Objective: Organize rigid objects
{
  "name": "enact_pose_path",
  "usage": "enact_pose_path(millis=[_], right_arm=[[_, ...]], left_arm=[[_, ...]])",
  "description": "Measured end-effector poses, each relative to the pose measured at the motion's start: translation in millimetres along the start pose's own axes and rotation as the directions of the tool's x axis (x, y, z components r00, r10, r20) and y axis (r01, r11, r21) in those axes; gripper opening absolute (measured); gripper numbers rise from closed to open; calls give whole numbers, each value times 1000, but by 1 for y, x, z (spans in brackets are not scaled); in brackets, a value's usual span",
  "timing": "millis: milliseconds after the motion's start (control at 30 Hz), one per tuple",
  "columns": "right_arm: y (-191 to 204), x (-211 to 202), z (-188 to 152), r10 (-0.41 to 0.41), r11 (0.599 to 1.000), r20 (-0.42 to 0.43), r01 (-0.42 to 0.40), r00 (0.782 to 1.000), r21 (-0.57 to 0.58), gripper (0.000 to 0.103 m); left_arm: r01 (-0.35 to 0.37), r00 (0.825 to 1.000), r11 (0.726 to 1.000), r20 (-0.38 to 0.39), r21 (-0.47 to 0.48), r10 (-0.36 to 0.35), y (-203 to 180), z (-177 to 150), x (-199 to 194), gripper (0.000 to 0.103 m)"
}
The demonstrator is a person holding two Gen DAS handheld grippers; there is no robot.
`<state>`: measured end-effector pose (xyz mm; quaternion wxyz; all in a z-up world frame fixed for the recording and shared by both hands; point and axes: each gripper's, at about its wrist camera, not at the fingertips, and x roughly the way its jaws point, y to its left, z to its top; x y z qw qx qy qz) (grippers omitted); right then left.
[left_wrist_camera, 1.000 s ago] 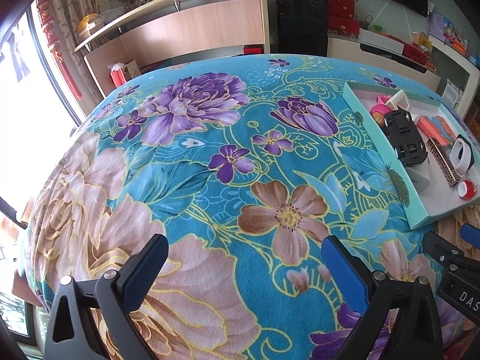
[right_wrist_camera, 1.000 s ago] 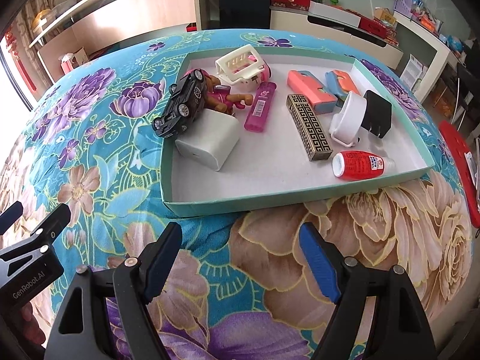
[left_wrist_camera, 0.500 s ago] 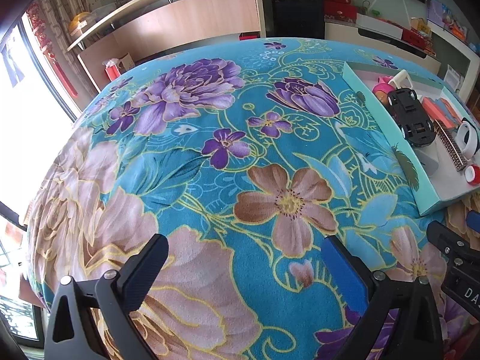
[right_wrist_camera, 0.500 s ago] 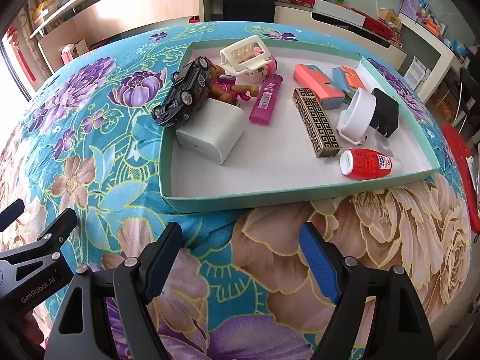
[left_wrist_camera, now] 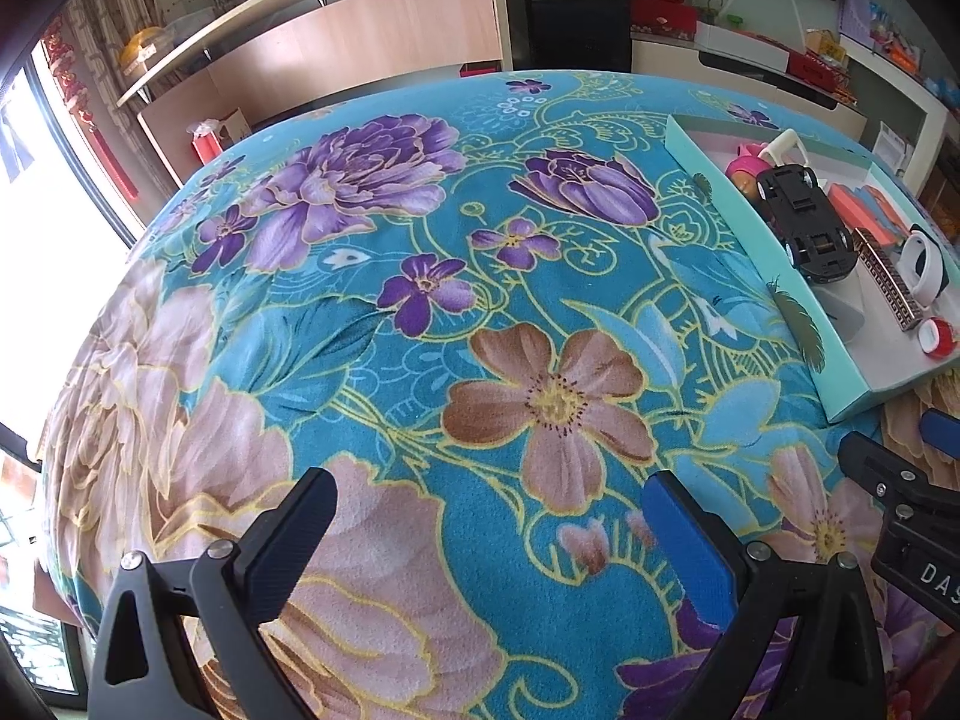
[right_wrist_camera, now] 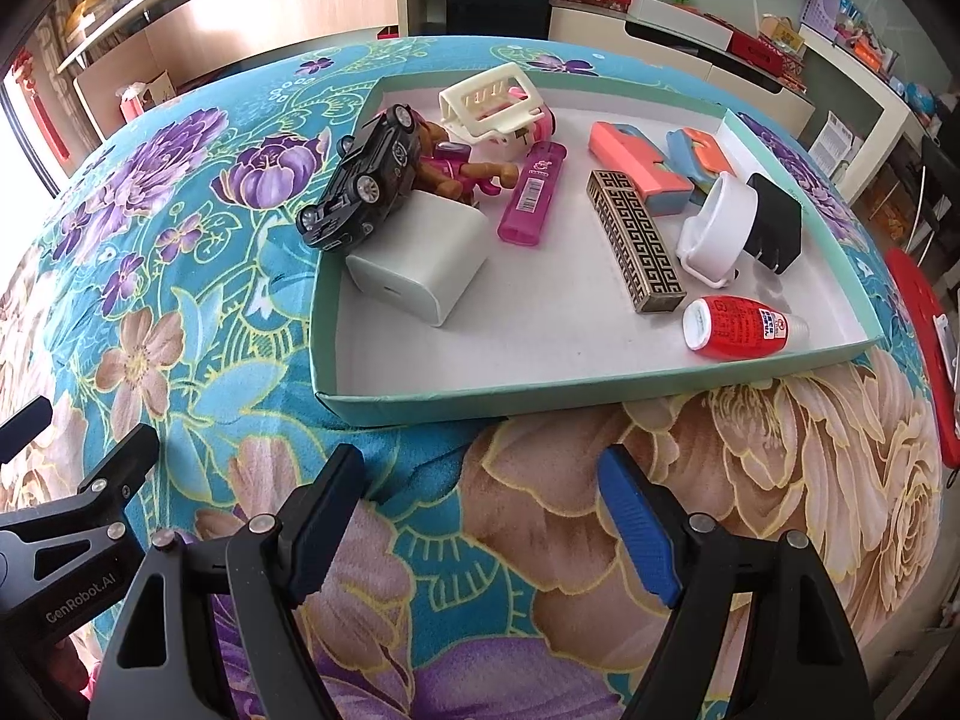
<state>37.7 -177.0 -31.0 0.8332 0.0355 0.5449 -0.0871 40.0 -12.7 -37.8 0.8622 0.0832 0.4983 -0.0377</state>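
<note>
Two views, catalogued in order.

Left wrist view. My left gripper hangs over the floral cloth, fingers spread wide and holding nothing. Off to the right sits the teal tray, seen edge-on. Visible inside it: the black toy car lying belly-up against the near wall, a patterned bronze bar, a white ring-shaped item and a red bottle near the front corner. Part of my right gripper shows at the right edge; from here I cannot tell how its fingers stand.

Right wrist view. My right gripper is released, fingers well apart over the cloth, just short of the tray's front wall. Tray contents, left to right:
- black toy car, tilted, leaning over the left wall and resting on a white cube charger;
- brown and pink toy figure behind the charger, with a cream plastic basket beyond it;
- pink lighter;
- patterned bronze bar, lying lengthwise;
- two coral and blue blocks toward the back;
- white ring item touching a black plug;
- red bottle on its side near the front right corner.

My left gripper's body shows at the lower left edge.
</note>
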Motion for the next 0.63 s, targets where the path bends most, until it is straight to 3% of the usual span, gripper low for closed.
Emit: enact_pose_path(millis=[633], right_arm=[[-15, -9, -3, -28, 999, 26, 27, 999, 32, 81]], left_arm=[[17, 1000, 1000, 3, -3, -17, 1, 2, 2, 103]])
